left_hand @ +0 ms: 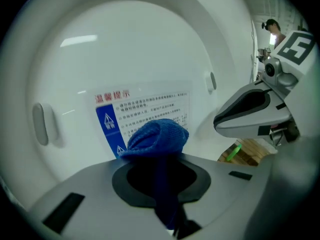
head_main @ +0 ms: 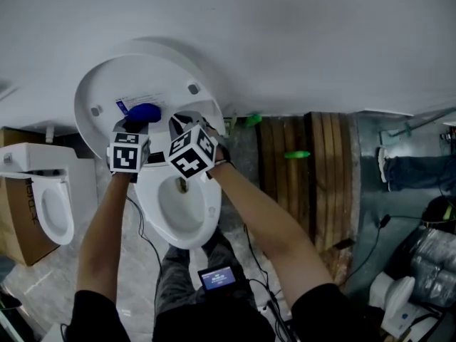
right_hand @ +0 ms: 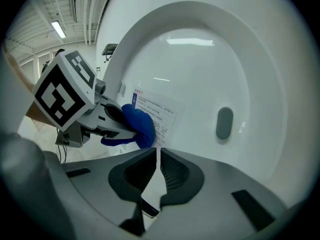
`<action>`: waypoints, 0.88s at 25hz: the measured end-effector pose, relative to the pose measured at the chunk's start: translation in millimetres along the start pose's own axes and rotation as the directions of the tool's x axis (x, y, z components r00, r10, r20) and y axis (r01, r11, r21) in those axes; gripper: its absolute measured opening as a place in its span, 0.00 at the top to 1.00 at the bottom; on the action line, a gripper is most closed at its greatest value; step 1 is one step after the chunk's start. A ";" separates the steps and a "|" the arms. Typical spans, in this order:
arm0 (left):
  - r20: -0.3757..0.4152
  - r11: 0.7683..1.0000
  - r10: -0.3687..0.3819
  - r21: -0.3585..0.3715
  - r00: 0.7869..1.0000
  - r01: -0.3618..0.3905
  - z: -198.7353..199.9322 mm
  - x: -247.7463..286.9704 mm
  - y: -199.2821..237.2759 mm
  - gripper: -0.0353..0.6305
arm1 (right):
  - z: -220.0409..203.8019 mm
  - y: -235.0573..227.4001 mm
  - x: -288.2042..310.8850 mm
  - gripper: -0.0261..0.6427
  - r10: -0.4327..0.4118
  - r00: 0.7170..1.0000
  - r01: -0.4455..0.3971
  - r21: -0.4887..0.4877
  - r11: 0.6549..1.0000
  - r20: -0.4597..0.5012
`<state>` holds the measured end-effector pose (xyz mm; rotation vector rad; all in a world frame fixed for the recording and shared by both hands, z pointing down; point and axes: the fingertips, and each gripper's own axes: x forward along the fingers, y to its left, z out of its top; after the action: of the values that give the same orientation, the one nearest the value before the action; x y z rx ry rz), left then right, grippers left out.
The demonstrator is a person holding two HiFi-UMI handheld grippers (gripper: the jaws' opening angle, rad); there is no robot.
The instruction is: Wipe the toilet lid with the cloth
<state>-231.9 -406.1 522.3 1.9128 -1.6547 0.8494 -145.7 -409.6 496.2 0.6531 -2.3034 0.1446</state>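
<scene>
Premises read as a warehouse or test workshop, not a fitted bathroom. One toilet (head_main: 178, 216) stands on a bare floor (head_main: 246, 148), and a second toilet (head_main: 53, 209) sits against a cardboard box (head_main: 18, 226). A wooden pallet (head_main: 306, 184) and trailing cables (head_main: 372, 244) lie alongside. An industrial strip light (right_hand: 58, 29) hangs overhead.

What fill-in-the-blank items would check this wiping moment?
1. The left gripper is shut on a ____ cloth.
2. The jaws of the right gripper are ____, with nothing between them.
3. The lid is flipped ____, its inner side facing both grippers.
Missing words: blue; shut; up.
</scene>
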 end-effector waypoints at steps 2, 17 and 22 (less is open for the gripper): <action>0.025 1.000 0.007 0.013 1.000 -0.007 14.7 -11.9 6.2 0.87 | 14.5 -0.6 -8.4 0.91 -0.009 1.000 0.009 -0.001 1.000 0.023; 0.154 0.993 -0.091 0.083 0.984 0.079 83.6 -137.5 -5.7 0.87 | 85.8 19.0 -114.5 0.92 -0.102 0.989 0.106 -0.033 0.994 0.103; 0.184 0.986 -0.133 0.125 0.974 0.110 95.3 -177.8 -23.3 0.87 | 112.5 20.8 -149.5 0.92 -0.118 0.983 0.126 -0.050 0.991 0.139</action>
<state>-209.2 -345.5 329.9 2.2119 -1.6062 0.7451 -135.0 -361.9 314.4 0.7934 -2.3793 -0.0258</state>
